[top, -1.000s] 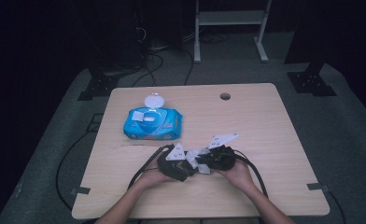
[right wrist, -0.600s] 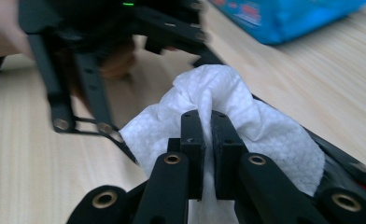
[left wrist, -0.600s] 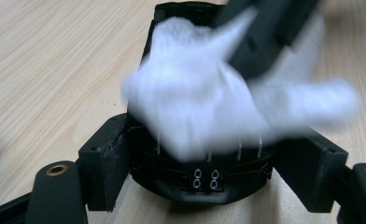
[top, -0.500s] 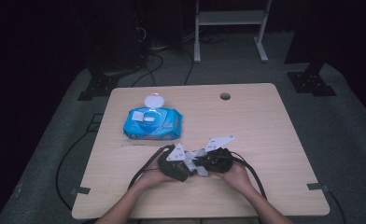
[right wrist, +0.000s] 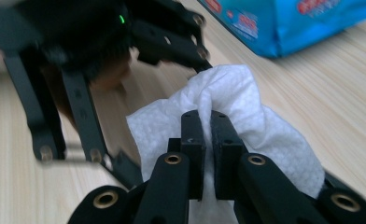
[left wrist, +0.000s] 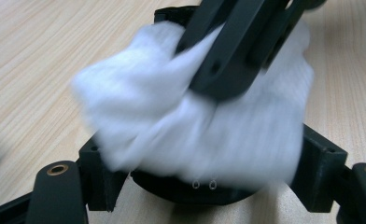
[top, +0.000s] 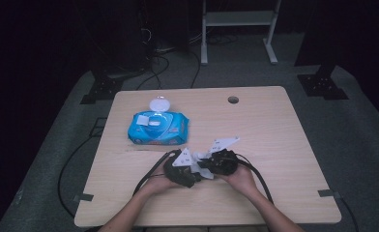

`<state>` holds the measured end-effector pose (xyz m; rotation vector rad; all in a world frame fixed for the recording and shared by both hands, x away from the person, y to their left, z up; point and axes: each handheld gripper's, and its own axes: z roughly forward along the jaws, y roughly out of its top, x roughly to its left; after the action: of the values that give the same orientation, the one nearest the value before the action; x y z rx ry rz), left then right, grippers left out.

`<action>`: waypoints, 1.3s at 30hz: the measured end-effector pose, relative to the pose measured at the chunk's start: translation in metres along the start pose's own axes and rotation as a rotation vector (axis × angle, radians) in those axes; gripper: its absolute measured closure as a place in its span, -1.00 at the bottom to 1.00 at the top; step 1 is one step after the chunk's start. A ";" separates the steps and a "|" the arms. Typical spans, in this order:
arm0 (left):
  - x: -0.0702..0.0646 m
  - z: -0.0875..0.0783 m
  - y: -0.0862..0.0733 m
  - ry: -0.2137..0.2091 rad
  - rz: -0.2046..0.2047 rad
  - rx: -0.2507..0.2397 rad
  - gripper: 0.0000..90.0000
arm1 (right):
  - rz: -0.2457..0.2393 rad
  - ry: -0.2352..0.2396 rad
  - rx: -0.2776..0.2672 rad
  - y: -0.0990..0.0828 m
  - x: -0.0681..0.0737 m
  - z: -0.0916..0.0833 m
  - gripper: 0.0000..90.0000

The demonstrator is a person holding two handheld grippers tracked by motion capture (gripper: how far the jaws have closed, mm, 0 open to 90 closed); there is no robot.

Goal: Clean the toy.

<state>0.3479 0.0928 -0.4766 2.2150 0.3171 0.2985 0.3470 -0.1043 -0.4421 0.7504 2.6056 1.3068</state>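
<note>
I have a white wet wipe (right wrist: 228,116) bunched between my two grippers, low over the near middle of the table (top: 274,125). My right gripper (right wrist: 208,140) has its jaws pinched nearly together on a fold of the wipe, the cloth puffing out above and to both sides of them. My left gripper (left wrist: 209,182) has its jaws standing fairly wide, one at each lower corner of its own view, and the wipe sits in the gap between them; whether they actually press on it I cannot tell, since the cloth is blurred and hides the contact. The right gripper's jaws cross in front of the wipe there from the top. I judge the wipe to be very light, limp and damp, so it will drape, cling and stretch rather than hold a shape; a pinch on a doubled fold or a corner should hold better than a single thin layer. Beyond the jaws lies the blue wipes pack (top: 157,127), lid flipped open.
</note>
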 end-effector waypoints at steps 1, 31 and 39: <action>0.000 0.000 0.000 0.002 0.000 0.000 -0.46 | -0.002 -0.006 0.004 0.003 0.000 0.003 0.89; 0.002 -0.001 -0.003 0.022 0.031 0.019 -0.46 | 0.027 -0.050 0.003 0.010 -0.014 0.014 0.89; 0.002 -0.003 -0.001 0.019 0.033 0.007 -0.46 | 0.074 -0.176 0.039 -0.017 -0.046 -0.021 0.88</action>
<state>0.3490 0.0960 -0.4755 2.2270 0.2923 0.3374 0.3737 -0.1503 -0.4469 0.9308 2.4924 1.1533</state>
